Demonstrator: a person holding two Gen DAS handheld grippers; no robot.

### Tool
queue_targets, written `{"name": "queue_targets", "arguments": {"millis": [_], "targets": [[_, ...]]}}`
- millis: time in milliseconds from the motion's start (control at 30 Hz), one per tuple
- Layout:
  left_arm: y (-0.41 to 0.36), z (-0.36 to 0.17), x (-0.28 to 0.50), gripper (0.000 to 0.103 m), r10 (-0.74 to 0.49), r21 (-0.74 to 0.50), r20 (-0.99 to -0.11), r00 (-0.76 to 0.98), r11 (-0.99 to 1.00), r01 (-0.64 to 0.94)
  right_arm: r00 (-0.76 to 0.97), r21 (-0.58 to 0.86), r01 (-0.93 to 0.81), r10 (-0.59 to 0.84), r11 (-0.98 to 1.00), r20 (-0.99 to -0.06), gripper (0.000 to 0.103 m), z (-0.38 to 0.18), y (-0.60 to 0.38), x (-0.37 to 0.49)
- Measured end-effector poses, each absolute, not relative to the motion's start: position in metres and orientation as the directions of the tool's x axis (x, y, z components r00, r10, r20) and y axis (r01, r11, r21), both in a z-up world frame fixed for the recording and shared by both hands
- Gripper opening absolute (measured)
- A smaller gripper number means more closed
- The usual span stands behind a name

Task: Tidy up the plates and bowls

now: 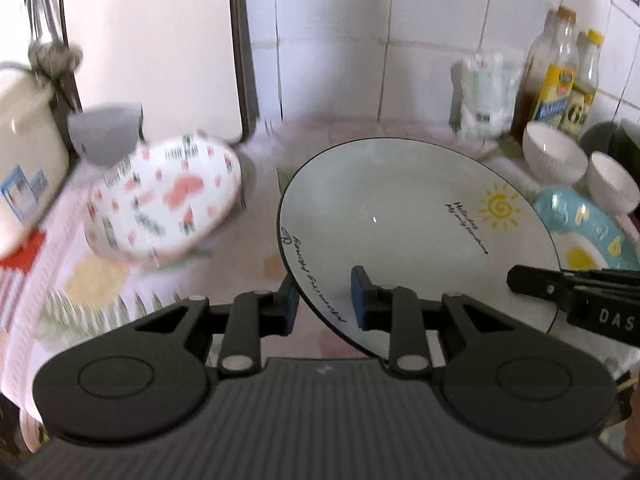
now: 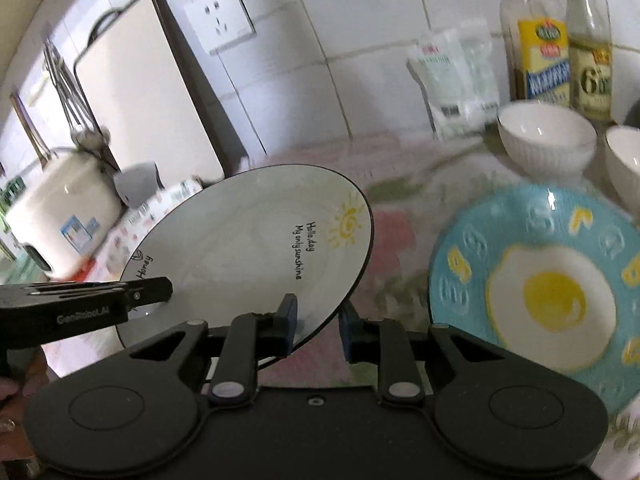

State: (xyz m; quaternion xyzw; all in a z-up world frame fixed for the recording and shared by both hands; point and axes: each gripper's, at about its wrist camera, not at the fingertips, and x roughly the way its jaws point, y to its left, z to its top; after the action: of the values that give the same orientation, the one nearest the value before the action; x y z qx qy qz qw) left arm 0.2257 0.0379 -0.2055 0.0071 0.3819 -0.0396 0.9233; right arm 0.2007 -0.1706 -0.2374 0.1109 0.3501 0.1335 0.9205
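Observation:
A white plate (image 1: 400,208) with a black rim, a yellow sun and script hangs tilted above the tablecloth, held from both sides. My left gripper (image 1: 325,300) is shut on its left rim, one pad above and one below. My right gripper (image 2: 318,326) is shut on the opposite rim of the same plate (image 2: 248,240). Each gripper shows in the other's view: the right gripper (image 1: 520,278), the left gripper (image 2: 152,290). A blue fried-egg plate (image 2: 552,292) lies flat to the right. A pink-patterned plate (image 1: 164,200) lies to the left. Two white bowls (image 2: 546,136) (image 2: 624,160) stand behind the blue plate.
A white rice cooker (image 2: 60,216) and a grey cup (image 1: 106,132) stand at the far left. A cutting board (image 2: 148,92) leans on the tiled wall. Two oil bottles (image 2: 536,40) and a white bag (image 2: 456,80) stand at the back right.

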Motion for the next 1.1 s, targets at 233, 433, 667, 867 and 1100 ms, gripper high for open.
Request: {"name": "queue_targets", "arguments": {"millis": [233,433,667,867,1100], "targets": [[0.042,-0.182,0.268,0.026,-0.073,-0.017,-0.689,0.721,0.996,0.085,0.744,0.279,-0.187,0.321,0.942,-0.585,0.028,-0.208,-0.168,0.241],[0.046,-0.192,0.307,0.025,-0.076,-0.044,-0.709,0.701,0.997,0.064,0.746,0.295,-0.164,0.314,0.941,-0.587,0.029,-0.219,-0.166,0.281],[0.046,-0.223,0.339,0.025,-0.095,-0.094,-0.715,0.693,0.995,0.039,0.749,0.237,-0.147,0.264,0.960,-0.608,0.029,-0.236,-0.165,0.317],[0.043,-0.243,0.353,0.025,-0.100,-0.099,-0.723,0.684,0.994,0.040,0.734,0.206,-0.143,0.244,0.968,-0.634,0.029,-0.251,-0.167,0.335],[0.042,-0.266,0.362,0.025,-0.120,-0.139,-0.779,0.615,0.990,0.017,0.713,0.167,-0.126,0.206,0.978,-0.670,0.028,-0.275,-0.166,0.345]]}}
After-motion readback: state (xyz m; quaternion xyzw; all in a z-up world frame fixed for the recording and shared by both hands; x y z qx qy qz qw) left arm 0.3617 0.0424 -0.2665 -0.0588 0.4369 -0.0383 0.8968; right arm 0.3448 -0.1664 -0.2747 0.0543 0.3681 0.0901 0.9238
